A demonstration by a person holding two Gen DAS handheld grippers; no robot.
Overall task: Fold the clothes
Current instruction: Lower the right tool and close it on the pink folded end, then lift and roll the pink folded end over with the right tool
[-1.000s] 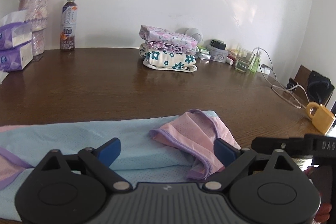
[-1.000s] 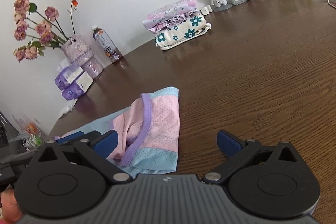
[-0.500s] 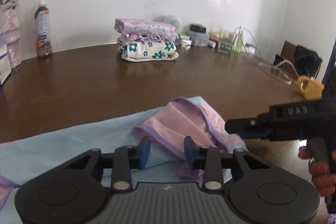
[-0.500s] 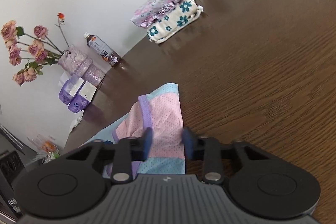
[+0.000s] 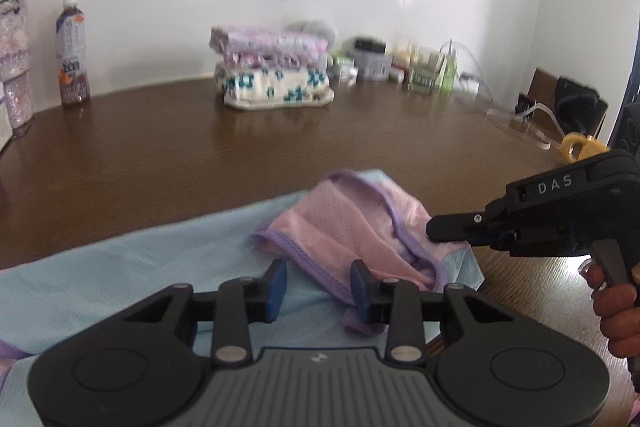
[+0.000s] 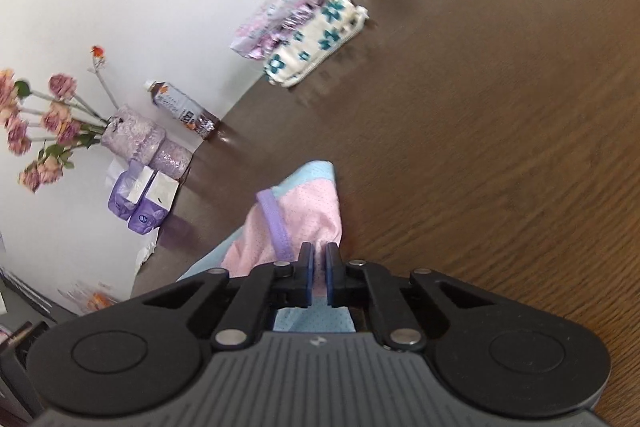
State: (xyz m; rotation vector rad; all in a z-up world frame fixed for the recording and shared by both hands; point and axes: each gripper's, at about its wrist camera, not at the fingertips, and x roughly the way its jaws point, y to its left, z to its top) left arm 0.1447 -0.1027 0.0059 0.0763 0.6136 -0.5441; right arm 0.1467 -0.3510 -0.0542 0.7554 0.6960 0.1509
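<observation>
Left gripper: fingers partly apart, hovering over the garment, purple trim lying between them; whether they touch the cloth cannot be told.
Right gripper: fingers nearly together, pinching the pink panel.
Garment: light blue mesh, pink panel with purple trim, spread on the near edge of the table.
Hand: on the right gripper's trigger.
Folded stack: far side, by the wall.
Bottle, vase with flowers, tissue packs: far left.
</observation>
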